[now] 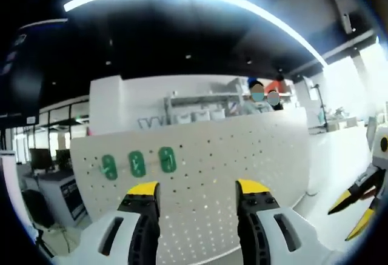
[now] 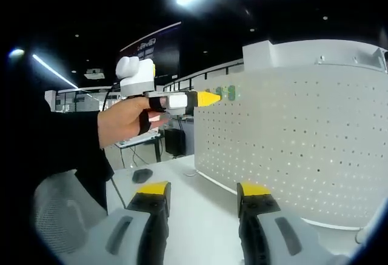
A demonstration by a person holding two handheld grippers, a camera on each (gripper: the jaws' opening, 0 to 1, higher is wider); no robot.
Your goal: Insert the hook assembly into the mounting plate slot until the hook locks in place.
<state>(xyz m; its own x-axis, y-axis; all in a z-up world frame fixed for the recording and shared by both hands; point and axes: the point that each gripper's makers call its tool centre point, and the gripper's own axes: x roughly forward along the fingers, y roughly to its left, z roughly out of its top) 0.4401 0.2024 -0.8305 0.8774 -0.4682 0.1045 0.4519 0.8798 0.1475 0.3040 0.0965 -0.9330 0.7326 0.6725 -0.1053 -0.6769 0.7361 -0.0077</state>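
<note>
white perforated pegboard point(image 1: 242, 156) stands straight ahead of the left gripper point(image 1: 197, 193), whose yellow-tipped jaws are spread apart with nothing between them. three green hooks point(image 1: 136, 163) sit in a row on the board, up and to the left of the left jaw. at the right edge of the left gripper view the right gripper's yellow tips point(image 1: 357, 207) poke in, low beside the board.

the right gripper view gives the side angle: its own right gripper point(image 2: 203, 189) has its jaws apart and empty over a white table point(image 2: 200, 207), board to its right. ahead and to the left, a hand point(image 2: 124, 122) holds the left gripper point(image 2: 206, 99) level, tip close to the green hooks point(image 2: 225, 92), contact unclear.
</note>
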